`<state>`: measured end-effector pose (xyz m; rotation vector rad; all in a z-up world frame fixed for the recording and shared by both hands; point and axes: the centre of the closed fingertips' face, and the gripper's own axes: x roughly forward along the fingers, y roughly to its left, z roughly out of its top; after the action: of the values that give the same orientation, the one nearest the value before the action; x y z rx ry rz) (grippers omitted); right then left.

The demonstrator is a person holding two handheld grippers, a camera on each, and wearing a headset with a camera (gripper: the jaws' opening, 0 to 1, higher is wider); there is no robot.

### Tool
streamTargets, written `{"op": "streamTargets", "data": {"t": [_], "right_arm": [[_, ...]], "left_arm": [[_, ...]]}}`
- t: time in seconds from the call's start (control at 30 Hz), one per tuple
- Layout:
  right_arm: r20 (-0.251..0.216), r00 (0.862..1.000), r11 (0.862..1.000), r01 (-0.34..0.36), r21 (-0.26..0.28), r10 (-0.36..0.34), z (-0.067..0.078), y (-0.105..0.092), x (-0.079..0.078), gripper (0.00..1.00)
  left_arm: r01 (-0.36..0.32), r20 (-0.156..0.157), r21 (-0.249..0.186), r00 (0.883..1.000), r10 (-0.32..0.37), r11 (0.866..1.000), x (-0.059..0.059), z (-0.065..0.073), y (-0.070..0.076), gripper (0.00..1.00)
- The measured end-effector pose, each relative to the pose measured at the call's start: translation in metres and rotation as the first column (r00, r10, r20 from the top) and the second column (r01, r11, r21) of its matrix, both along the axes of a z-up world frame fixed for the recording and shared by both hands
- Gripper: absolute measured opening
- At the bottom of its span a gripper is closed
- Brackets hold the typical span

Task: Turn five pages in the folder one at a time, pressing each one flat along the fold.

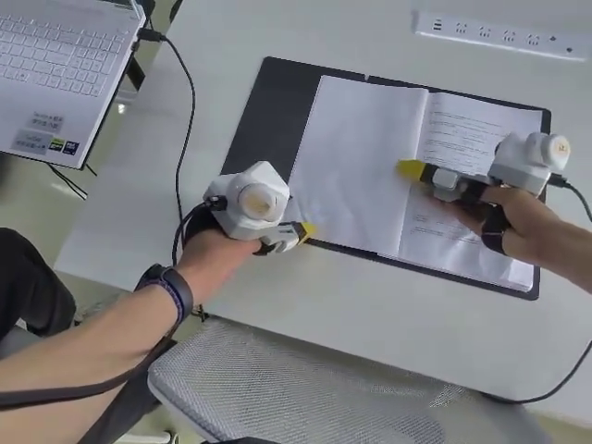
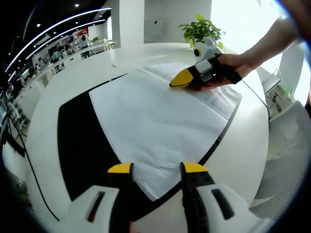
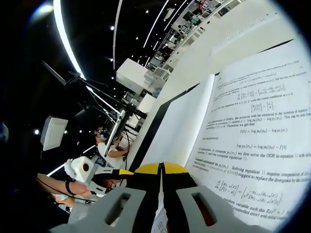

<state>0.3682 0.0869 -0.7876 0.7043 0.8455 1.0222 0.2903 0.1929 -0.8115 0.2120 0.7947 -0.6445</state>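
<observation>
Folder (image 1: 264,116) lay open at centre right of the head view, on the white table (image 1: 370,314). Blank page (image 1: 361,157) lay on its left half, printed page (image 1: 467,129) on its right. Right gripper (image 1: 412,169): jaws closed together, yellow tips down on the fold between the two pages. Left gripper (image 2: 158,168): at the blank page's lower left corner, jaws wide apart, nothing clamped. Laptop (image 1: 55,74) upper left; power strip (image 1: 499,35) upper right.
</observation>
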Motion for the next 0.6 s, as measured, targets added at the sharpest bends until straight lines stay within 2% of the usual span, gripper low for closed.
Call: {"op": "streamTargets", "data": {"t": [0.07, 0.2, 0.6], "right_arm": [[-0.002, 1.000, 1.000, -0.008, 0.002, 0.008, -0.002, -0.001, 0.000, 0.00], [-0.006, 0.999, 0.999, -0.039, 0.008, 0.040, -0.001, 0.002, -0.023, 0.00], [-0.028, 0.995, 0.995, -0.098, 0.009, 0.098, -0.001, 0.003, -0.068, 0.00]], "left_arm": [[0.001, 0.000, -0.001, 1.000, -0.001, 1.000, -0.001, 0.001, 0.000, 0.37], [0.001, -0.001, -0.001, 1.000, -0.001, 1.000, -0.003, 0.004, -0.001, 0.37], [0.000, -0.003, -0.004, 1.000, 0.000, 1.000, -0.004, 0.008, -0.001, 0.37]]}}
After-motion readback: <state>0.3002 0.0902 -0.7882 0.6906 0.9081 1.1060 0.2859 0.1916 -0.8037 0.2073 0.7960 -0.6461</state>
